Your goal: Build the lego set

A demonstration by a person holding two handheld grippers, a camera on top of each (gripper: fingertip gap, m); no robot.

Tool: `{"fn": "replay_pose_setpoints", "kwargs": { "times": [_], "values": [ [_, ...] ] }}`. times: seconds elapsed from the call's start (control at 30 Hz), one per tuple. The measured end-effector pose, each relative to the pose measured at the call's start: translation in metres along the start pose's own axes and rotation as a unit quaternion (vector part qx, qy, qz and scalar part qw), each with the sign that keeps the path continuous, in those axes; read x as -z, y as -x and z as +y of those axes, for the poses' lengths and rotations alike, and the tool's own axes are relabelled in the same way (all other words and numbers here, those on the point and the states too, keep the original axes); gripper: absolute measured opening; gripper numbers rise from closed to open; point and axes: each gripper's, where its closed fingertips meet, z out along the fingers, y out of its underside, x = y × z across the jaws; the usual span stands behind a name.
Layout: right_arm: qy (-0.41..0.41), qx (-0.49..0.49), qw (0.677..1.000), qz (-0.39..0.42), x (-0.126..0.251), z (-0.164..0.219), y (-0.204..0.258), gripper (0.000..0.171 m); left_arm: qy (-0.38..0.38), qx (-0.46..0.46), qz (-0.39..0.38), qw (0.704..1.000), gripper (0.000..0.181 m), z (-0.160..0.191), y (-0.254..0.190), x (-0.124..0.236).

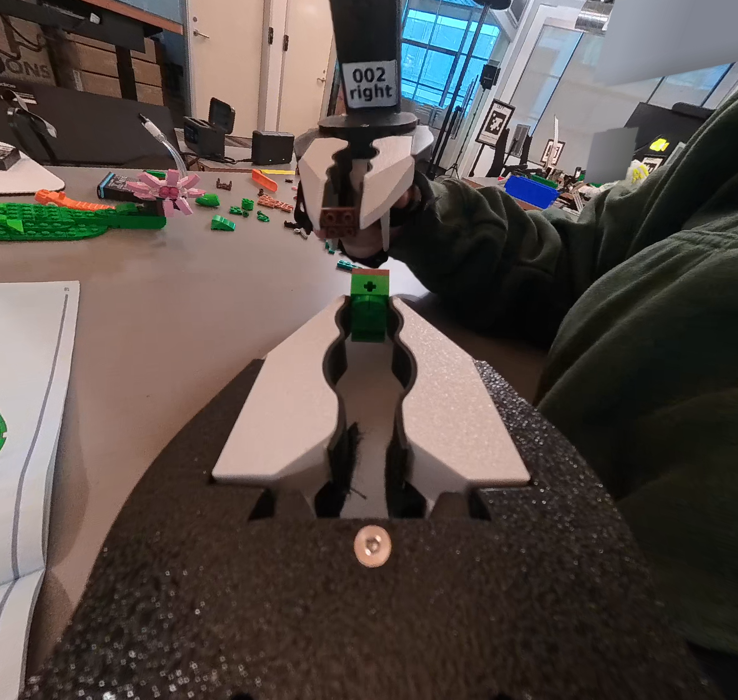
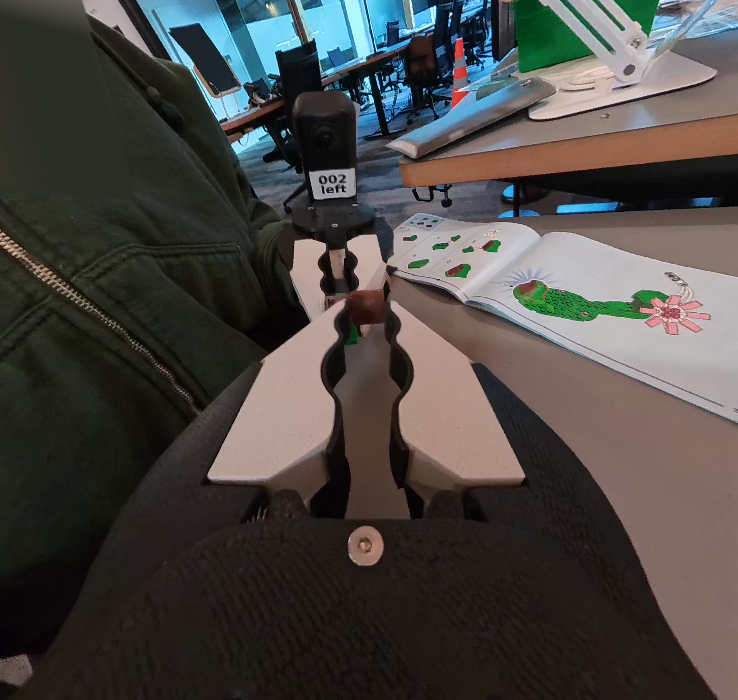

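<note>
Fingertips of my left gripper [image 1: 368, 313] are clamped on a small green lego piece [image 1: 369, 309] with a thin brown top, held above the grey table [image 1: 199, 301]. Just beyond it, my right gripper [image 1: 342, 218] pinches a brown plate [image 1: 338, 222], the two pieces close but apart. Farther left on the table I see the green base build [image 1: 60, 222] with the pink flower [image 1: 171, 194] and some loose bricks [image 1: 247, 210].

An orange traffic cone [image 2: 459, 72] stands beyond office chairs [image 2: 423, 78]; black chargers [image 1: 272, 146] sit on the desk.
</note>
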Motion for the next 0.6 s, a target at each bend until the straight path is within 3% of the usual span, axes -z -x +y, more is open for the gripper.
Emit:
{"fn": "replay_pose_setpoints", "kwargs": {
  "times": [0.37,0.6],
  "values": [
    [0.06,0.046,0.995,0.061,0.005,0.006,-0.005,0.014,-0.004,-0.005,0.016,1.0,0.014,-0.001,-0.005,0.0],
    [0.185,0.103,0.963,0.166,0.01,0.031,-0.026,0.014,0.004,-0.008,0.029,1.0,0.014,0.001,-0.009,-0.001]
  ]
}}
